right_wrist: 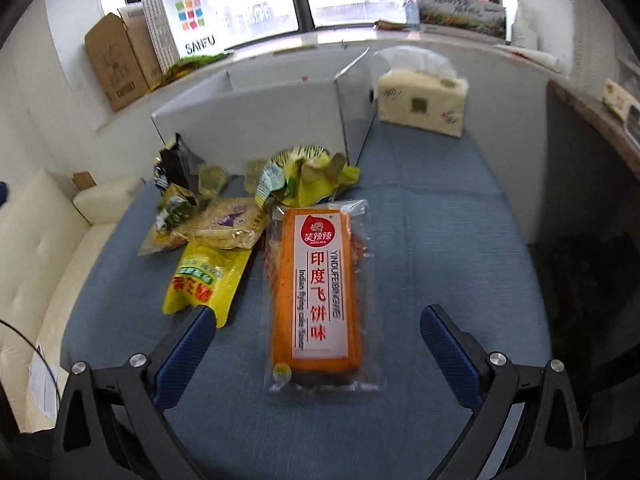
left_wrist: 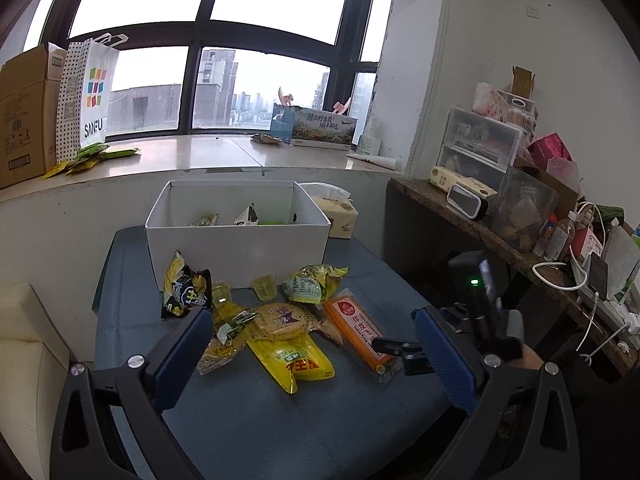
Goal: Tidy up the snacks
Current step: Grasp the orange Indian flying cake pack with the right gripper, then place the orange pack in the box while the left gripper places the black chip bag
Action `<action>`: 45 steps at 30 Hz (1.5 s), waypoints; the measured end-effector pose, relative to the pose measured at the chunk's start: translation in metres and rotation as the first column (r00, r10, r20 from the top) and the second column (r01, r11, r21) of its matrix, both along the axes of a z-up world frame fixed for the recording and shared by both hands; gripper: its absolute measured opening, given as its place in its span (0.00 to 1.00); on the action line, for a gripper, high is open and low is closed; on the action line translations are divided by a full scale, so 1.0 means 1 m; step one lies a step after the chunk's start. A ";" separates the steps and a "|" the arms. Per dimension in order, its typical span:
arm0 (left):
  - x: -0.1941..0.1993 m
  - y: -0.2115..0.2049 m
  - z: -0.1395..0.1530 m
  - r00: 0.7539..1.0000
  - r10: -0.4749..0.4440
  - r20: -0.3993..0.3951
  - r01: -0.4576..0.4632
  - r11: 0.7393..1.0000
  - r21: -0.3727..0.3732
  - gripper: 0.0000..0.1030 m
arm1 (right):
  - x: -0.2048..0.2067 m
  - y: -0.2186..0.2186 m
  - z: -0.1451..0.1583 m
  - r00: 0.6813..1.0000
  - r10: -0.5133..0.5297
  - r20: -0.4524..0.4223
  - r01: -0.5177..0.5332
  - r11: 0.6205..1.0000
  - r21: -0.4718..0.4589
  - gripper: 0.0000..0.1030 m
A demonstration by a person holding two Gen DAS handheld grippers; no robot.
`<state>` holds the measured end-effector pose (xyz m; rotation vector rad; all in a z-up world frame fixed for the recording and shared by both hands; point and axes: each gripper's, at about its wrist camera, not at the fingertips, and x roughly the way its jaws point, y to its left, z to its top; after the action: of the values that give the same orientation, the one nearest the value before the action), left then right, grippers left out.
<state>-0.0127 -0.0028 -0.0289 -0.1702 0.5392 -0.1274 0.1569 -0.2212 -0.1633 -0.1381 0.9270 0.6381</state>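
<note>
Okay, my right gripper (right_wrist: 318, 354) is spread wide, the orange flatbread pack (right_wrist: 318, 288) lying lengthwise between its fingers. I'd lower and pinch its narrow sides. Left gripper (left_wrist: 314, 354) gapes empty over the snack pile (left_wrist: 260, 320).

Orange snack pack (right_wrist: 316, 292) flat on blue table (right_wrist: 440, 240), between wide-open right gripper (right_wrist: 318, 344) fingers; white box (right_wrist: 248, 124) near far edge.

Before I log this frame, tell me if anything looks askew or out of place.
Mostly a loose heap: snacks overlap in front of the white box instead of lying in it. The yellow pouch sits half under a cracker pack, and the black chip bag leans against the box. Nothing looks spilled or torn.
</note>
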 end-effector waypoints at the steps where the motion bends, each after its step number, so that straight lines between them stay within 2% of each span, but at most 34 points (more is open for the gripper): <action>1: 0.000 0.001 -0.001 1.000 0.002 -0.003 -0.002 1.000 -0.001 1.00 | 0.005 0.004 -0.005 1.000 0.000 -0.014 0.000 1.000 -0.009 1.00; 11: -0.001 0.014 -0.012 0.998 0.045 -0.039 -0.046 0.999 -0.024 1.00 | 0.033 0.034 -0.042 0.998 -0.009 -0.065 0.003 0.996 -0.087 0.99; 12: 0.000 0.015 -0.013 0.998 0.048 -0.042 -0.049 0.998 -0.028 1.00 | 0.034 0.036 -0.045 0.997 -0.002 -0.077 -0.005 0.996 -0.093 0.92; 13: 0.000 0.016 -0.014 0.998 0.052 -0.044 -0.054 0.998 -0.031 1.00 | 0.031 0.037 -0.044 0.999 -0.003 -0.045 -0.002 0.994 -0.110 0.74; 15: 0.001 0.018 -0.016 0.997 0.060 -0.051 -0.062 0.997 -0.041 1.00 | 0.025 0.038 -0.040 0.999 0.029 -0.030 -0.032 0.995 -0.095 0.62; 16: 0.001 0.020 -0.017 0.997 0.062 -0.055 -0.065 0.997 -0.047 1.00 | 0.023 0.036 -0.038 0.999 0.031 -0.036 -0.034 0.996 -0.087 0.60; 21: 0.005 0.028 -0.024 0.995 0.071 -0.070 -0.075 0.995 -0.063 1.00 | 0.011 0.015 -0.024 0.999 0.001 -0.054 -0.001 1.000 -0.011 0.59; 25: 0.019 0.040 -0.033 0.990 0.095 -0.102 -0.102 0.993 -0.067 1.00 | -0.006 -0.014 0.000 0.999 -0.028 -0.027 0.031 0.996 0.089 0.59; 30: 0.052 0.063 -0.048 0.979 0.131 -0.159 -0.147 0.985 -0.090 1.00 | -0.025 -0.045 0.028 0.998 -0.064 0.026 0.059 0.983 0.175 0.59; 33: 0.085 0.082 -0.062 0.968 0.150 -0.201 -0.173 0.979 -0.103 1.00 | -0.035 -0.059 0.041 0.996 -0.075 0.044 0.063 0.972 0.226 0.59; 35: 0.109 0.092 -0.072 0.964 0.152 -0.220 -0.173 0.982 -0.082 1.00 | -0.040 -0.064 0.047 0.995 -0.076 0.058 0.060 0.969 0.239 0.59; 37: 0.134 0.099 -0.084 0.953 0.162 -0.256 -0.175 0.984 -0.029 1.00 | -0.035 -0.062 0.049 0.996 -0.069 0.057 0.053 0.967 0.248 0.59; 40: 0.169 0.112 -0.103 0.927 0.206 -0.313 -0.211 0.977 0.018 1.00 | -0.034 -0.060 0.051 0.996 -0.068 0.055 0.052 0.966 0.253 0.59; 45: 0.200 0.121 -0.127 0.901 0.221 -0.372 -0.220 0.974 0.046 0.99 | -0.033 -0.057 0.049 0.997 -0.058 0.050 0.043 0.966 0.254 0.59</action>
<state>0.1872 0.1178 -0.1563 -0.2541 0.8990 0.1321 0.1240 -0.2785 -0.1143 0.0949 0.7842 0.6959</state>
